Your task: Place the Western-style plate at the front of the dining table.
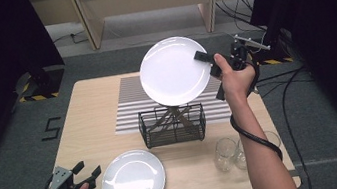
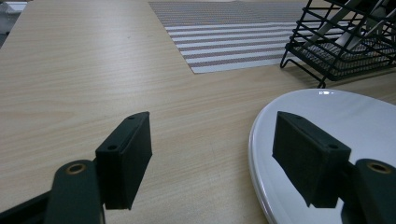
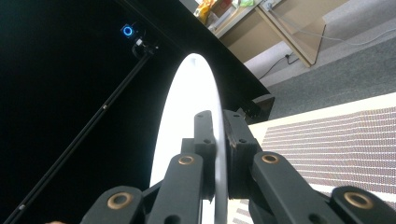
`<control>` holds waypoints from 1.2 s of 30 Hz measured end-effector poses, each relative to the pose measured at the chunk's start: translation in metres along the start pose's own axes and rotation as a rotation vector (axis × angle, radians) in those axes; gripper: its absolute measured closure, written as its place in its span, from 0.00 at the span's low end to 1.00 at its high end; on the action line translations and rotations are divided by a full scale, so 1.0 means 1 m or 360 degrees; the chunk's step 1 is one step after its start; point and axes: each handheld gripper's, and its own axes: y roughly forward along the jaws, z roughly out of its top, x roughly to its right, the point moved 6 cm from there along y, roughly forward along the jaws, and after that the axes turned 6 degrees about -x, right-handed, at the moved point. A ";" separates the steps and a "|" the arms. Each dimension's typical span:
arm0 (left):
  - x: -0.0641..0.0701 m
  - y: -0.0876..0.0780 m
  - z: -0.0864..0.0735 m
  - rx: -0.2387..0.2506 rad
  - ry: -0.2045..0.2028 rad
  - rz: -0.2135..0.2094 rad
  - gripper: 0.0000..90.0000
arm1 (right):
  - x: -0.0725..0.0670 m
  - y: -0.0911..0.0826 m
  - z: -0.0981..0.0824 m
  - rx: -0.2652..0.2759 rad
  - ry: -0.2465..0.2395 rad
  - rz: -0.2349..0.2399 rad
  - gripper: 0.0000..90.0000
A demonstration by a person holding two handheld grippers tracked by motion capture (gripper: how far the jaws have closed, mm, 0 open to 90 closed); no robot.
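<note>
My right gripper (image 1: 207, 61) is shut on the right rim of a white plate (image 1: 173, 71), holding it upright and tilted above the black wire rack (image 1: 173, 124). In the right gripper view the plate (image 3: 187, 121) stands edge-on, pinched between the two black jaws of the right gripper (image 3: 218, 140). A second white plate (image 1: 133, 181) lies flat near the table's front edge. My left gripper (image 1: 87, 170) hovers open just left of it. In the left gripper view that plate (image 2: 355, 126) lies under the right jaw of the left gripper (image 2: 212, 149), with bare table between the jaws.
A striped placemat (image 1: 130, 105) lies behind the rack on the wooden table (image 1: 90, 126). Two clear glasses (image 1: 226, 154) stand at the front right, near the right forearm. Wooden utensils lean inside the rack. Cables trail on the floor to the right.
</note>
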 end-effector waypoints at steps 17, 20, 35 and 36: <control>0.000 0.000 0.000 0.0000 -0.0001 0.0000 0.31 | 0.003 0.003 0.004 0.0004 0.0028 -0.0003 0.95; 0.000 0.000 0.000 0.0001 0.0000 0.0000 0.31 | 0.003 0.004 0.005 0.0011 0.0023 -0.0008 0.95; -0.001 0.000 0.000 -0.0002 0.0001 0.0000 0.31 | 0.005 0.007 0.012 0.0021 0.0037 -0.0030 0.95; -0.001 0.000 0.000 -0.0002 0.0003 0.0001 0.31 | 0.006 0.007 0.012 0.0021 0.0038 -0.0030 0.95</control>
